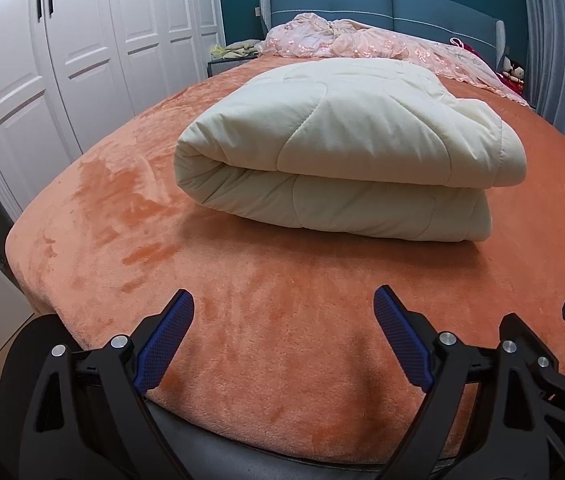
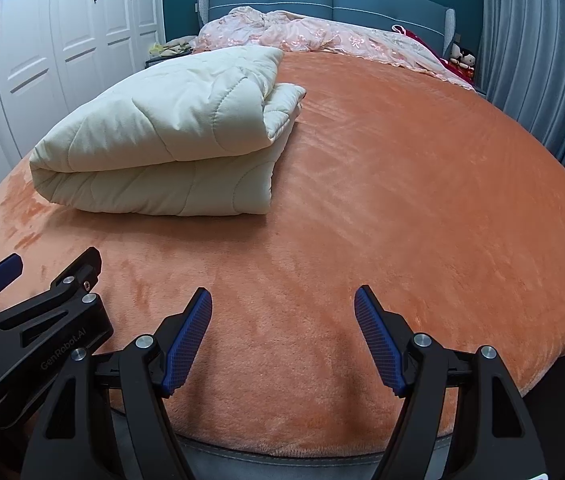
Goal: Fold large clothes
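A: Nearest the lens, left gripper [image 1: 284, 300]: jaws wide, nothing between the blue pads, bare orange blanket [image 1: 242, 300] showing through the gap. Right gripper [image 2: 283, 296]: same, jaws wide, holding nothing

B: Landmark?

A: The folded quilt [image 1: 334, 148]. Everything placed off that. Largest first: the orange blanket lies under the quilt and spreads out on all sides of it, down to the bed's near edge where both grippers hang

B: And the quilt itself?

A: Cream, stitched in curved lines, folded over into a thick stack, rounded fold facing the grippers. It rests flat on the blanket, well apart from both sets of fingers. In the right wrist view the quilt [image 2: 162, 136] sits up and to the left of the right gripper, its open layered ends on the right side

B: Behind it?

A: Beyond the quilt, a crumpled pink bedspread [image 1: 362, 42] heaped along the blue headboard [image 1: 382, 4]. Left of the quilt, white wardrobe doors [image 1: 82, 40] with dark handles. Right of the quilt, blue-grey curtains [image 2: 542, 80]

B: Smaller things?

A: Far right past the quilt, by the curtains, a small doll [image 2: 462, 58] in red and black. Far left past the quilt, pale yellowish cloth [image 1: 234, 50] on a bedside surface; too small to tell what it is

B: Grippers relative to each other?

A: Side by side; the left one's arm [image 2: 34, 328] shows at the lower left edge of the right wrist view
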Tool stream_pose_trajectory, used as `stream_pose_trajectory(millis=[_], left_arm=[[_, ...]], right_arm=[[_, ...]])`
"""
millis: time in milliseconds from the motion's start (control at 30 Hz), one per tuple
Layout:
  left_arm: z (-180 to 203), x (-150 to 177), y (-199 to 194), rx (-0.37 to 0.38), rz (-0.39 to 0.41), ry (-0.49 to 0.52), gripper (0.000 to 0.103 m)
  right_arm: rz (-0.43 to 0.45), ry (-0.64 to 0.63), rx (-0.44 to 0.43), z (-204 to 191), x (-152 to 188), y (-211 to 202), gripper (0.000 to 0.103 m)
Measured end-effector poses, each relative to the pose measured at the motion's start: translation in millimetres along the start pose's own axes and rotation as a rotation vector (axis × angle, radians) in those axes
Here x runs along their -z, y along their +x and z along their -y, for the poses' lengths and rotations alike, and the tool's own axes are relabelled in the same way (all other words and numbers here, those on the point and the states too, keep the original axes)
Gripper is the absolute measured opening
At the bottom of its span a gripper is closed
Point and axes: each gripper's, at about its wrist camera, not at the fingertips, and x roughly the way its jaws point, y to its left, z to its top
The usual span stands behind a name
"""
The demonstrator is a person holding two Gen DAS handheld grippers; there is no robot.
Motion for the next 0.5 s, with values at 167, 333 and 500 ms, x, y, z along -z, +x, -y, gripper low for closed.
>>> stream_pose_trajectory(millis=[167,333,500], left_arm=[[2.0,0.6,-0.6,0.0,0.013,0.006,0.087],[2.2,0.6,-4.7,-0.005,0.056,0.004,0.085],[1.8,0.0,-3.1,0.001,0.049,-0.004,0.085]], right_arm=[[0.004,0.005,0.007,0.3,1.8,0.3,0.072],[0.02,0.018,0.005,1.5,0.1,1.1,0.072],[0.027,0.022,0.003,0.5,1.2,3.3,0.072]])
